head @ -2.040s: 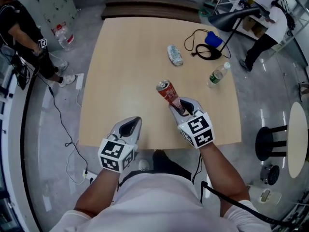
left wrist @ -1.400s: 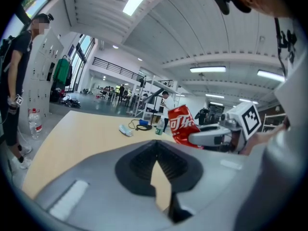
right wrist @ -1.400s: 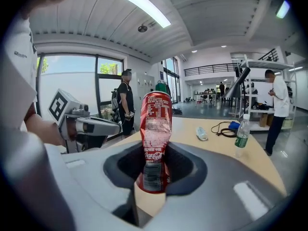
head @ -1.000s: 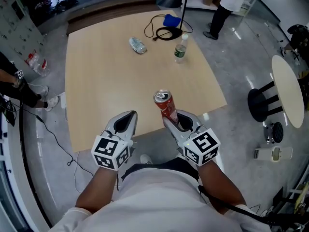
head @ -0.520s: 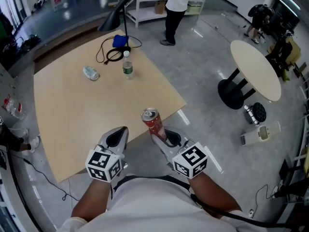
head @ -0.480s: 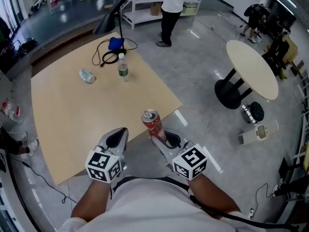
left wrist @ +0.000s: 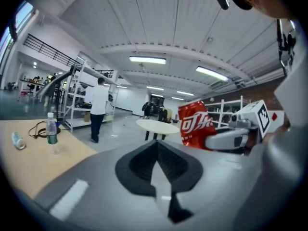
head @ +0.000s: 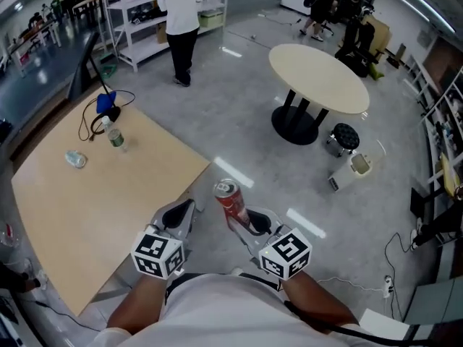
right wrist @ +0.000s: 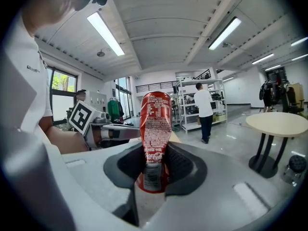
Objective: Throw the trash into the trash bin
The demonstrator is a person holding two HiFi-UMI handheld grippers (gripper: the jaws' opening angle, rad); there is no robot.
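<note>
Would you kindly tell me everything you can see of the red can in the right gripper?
The red can is a metal drink can with white lettering, a barcode near its base and a silver top. Its lower body looks squeezed in. It stands roughly upright, leaning slightly, its lower part clamped between the jaws of the right gripper. In the head view it is above the grey floor, just past the wooden table. Nothing else touches it.

The can [head: 230, 199] in the right claw [head: 244, 217] is thin metal, printed red, glossy and dented. That claw and the left claw [head: 181, 212] have smooth, matt grey plastic shells with black linings. Left of the left claw, the counter [head: 87, 201] is pale, matt wood. Ahead of both claws, the grey floor [head: 289, 186] is polished and mirrors the lamps.
</note>
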